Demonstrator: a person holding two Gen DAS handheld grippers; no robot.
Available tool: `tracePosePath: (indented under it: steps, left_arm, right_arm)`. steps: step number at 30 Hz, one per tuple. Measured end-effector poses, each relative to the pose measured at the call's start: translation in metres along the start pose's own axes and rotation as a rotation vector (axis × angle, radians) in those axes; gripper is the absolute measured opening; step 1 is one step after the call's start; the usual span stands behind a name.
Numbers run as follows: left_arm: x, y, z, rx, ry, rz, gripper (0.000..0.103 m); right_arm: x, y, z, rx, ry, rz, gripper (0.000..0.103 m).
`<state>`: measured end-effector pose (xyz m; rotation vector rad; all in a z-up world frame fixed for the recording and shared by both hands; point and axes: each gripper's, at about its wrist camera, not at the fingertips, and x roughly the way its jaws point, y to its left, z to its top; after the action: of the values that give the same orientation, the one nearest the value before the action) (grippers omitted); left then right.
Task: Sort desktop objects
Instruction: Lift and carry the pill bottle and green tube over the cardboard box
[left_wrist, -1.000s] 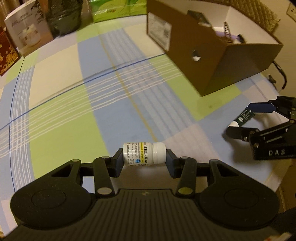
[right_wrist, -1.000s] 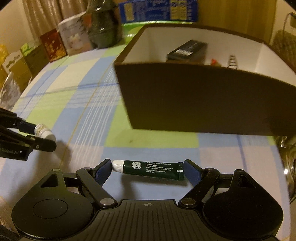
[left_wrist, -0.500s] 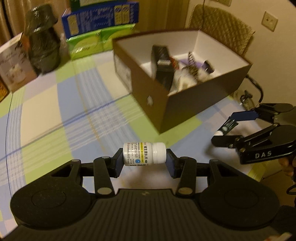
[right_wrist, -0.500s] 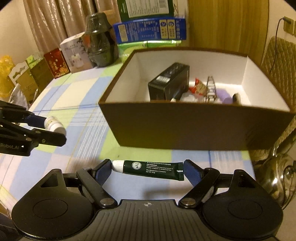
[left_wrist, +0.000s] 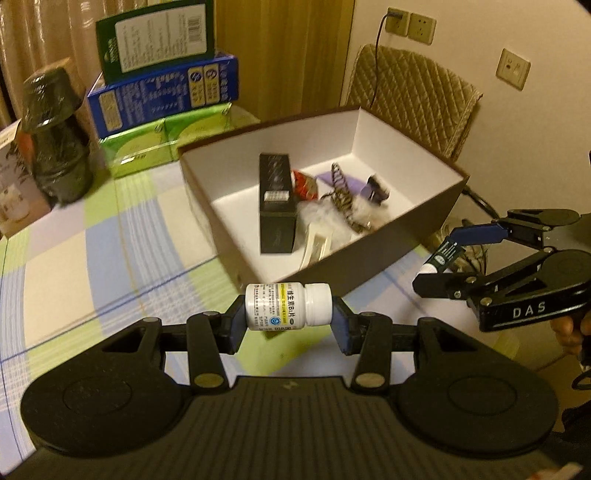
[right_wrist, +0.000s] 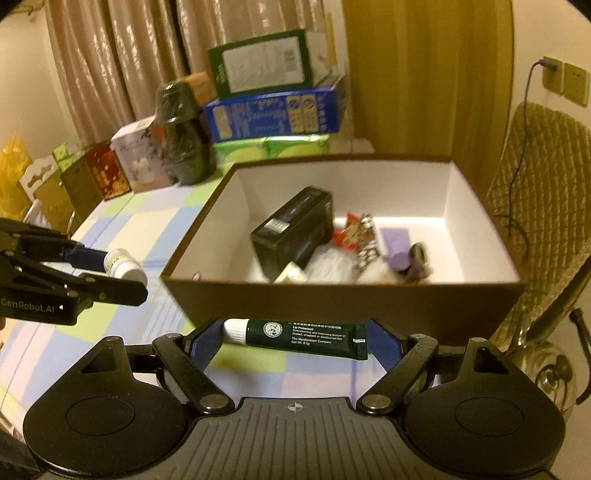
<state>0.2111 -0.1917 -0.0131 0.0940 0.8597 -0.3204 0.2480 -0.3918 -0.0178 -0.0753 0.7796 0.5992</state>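
Two items are in transit above the tabletop (left_wrist: 74, 236): the left hand-held gripper (left_wrist: 288, 317) clamps a white pill bottle (left_wrist: 288, 305) end to end; the right hand-held gripper (right_wrist: 295, 338) clamps a green lip-balm tube (right_wrist: 295, 334). Both hang short of the brown box (right_wrist: 332, 306). Next: advance over the rim, then release.

A home dining room: beige curtains (right_wrist: 110, 74) hang behind the checked tablecloth (left_wrist: 74, 229), a quilted chair (left_wrist: 413, 96) stands beside it, and stacked grocery boxes (right_wrist: 273, 107) sit on it.

white bottle (left_wrist: 288, 305), dark-green tube (right_wrist: 301, 333), brown box (right_wrist: 343, 300)
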Motion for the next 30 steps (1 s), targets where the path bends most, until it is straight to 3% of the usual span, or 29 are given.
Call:
tracePosePath:
  steps: [14,30]
  left_arm:
    - [0.037,-0.028,0.058,-0.007,-0.062,-0.013,0.042]
    - [0.118,-0.039,0.110,0.006,-0.003,-0.032,0.042]
  right_arm:
    - [0.015,-0.065,0.047,-0.035,-0.065,-0.009,0.081]
    - [0.071,-0.117,0.083,-0.086,-0.038,-0.001,0.081]
